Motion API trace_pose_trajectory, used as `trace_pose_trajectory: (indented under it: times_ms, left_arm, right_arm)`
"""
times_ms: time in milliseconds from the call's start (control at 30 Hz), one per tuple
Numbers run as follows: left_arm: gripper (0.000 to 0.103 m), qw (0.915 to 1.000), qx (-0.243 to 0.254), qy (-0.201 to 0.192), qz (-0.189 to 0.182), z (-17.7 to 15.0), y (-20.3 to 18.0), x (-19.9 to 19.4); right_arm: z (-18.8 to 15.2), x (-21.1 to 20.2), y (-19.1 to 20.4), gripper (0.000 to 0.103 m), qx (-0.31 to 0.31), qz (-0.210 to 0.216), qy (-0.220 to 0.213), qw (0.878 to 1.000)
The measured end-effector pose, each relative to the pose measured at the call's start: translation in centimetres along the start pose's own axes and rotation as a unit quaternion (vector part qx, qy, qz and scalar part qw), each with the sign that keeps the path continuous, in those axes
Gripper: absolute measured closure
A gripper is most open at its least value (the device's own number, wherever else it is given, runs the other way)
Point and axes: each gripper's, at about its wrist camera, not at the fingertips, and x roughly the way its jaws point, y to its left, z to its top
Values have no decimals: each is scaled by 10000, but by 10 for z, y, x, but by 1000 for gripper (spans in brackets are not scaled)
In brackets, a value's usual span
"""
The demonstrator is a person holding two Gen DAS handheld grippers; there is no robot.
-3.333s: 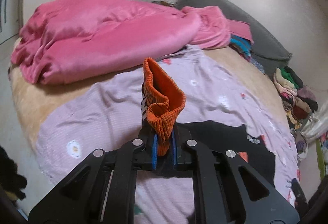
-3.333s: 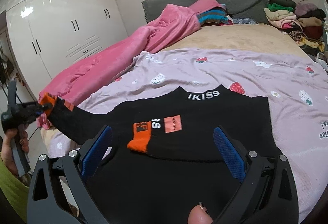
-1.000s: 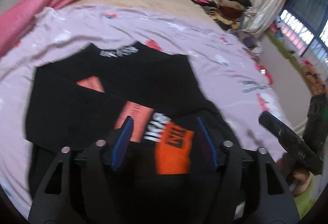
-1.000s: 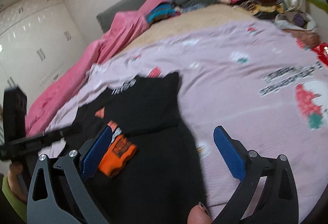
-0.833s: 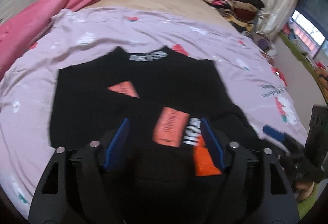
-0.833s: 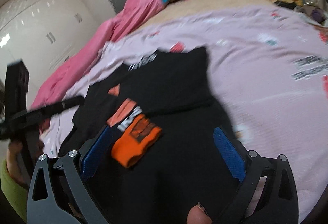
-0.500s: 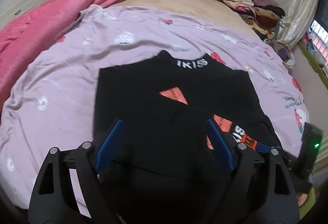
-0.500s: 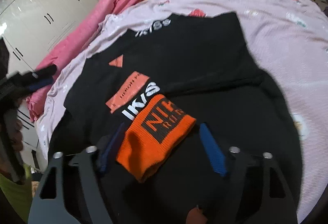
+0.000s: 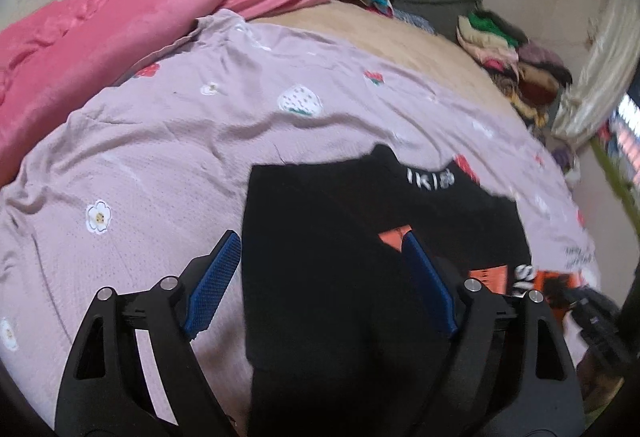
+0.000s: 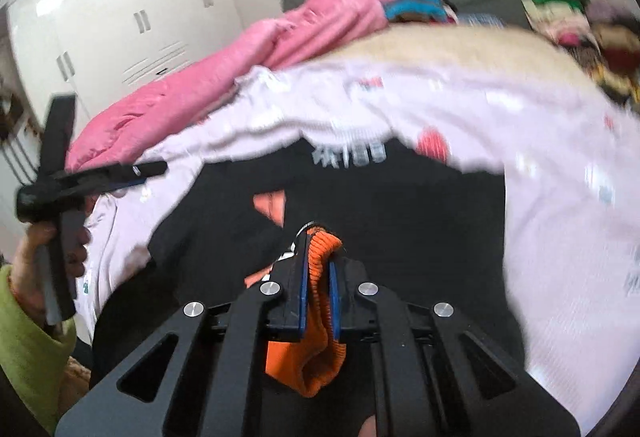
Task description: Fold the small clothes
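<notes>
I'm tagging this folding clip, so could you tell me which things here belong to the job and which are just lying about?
Job:
black sweater
its orange cuff, clamped in the right gripper
left gripper, open

Lying about:
pink blanket
clothes pile
white wardrobe

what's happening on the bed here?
A person with a gripper in each hand is folding a black sweater laid flat on a lilac bedsheet. The right gripper is clamped on the sweater's orange cuff. The left gripper is open above the sweater's body, gripping nothing.
</notes>
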Motion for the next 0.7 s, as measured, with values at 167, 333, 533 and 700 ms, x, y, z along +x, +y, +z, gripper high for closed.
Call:
trace_pose_trajectory:
  times_ms: [167, 333, 533, 700]
  left_arm:
    - [28, 9997, -128, -206, 22, 13, 9, -3]
    - [28, 9997, 152, -189, 71, 14, 1, 5]
    - [28, 9988, 470, -42, 127, 5, -11, 20]
    - [28, 9980, 623, 60, 67, 0, -20, 32]
  right_arm:
    - [49, -31, 11, 96, -695, -289, -604, 9953]
    - [51, -21, -4, 96, -787, -737, -601, 9924]
    - [25, 10, -29, 96, -416, -939, -244, 9944]
    - [16, 22, -39, 96, -335, -1078, -112, 9935]
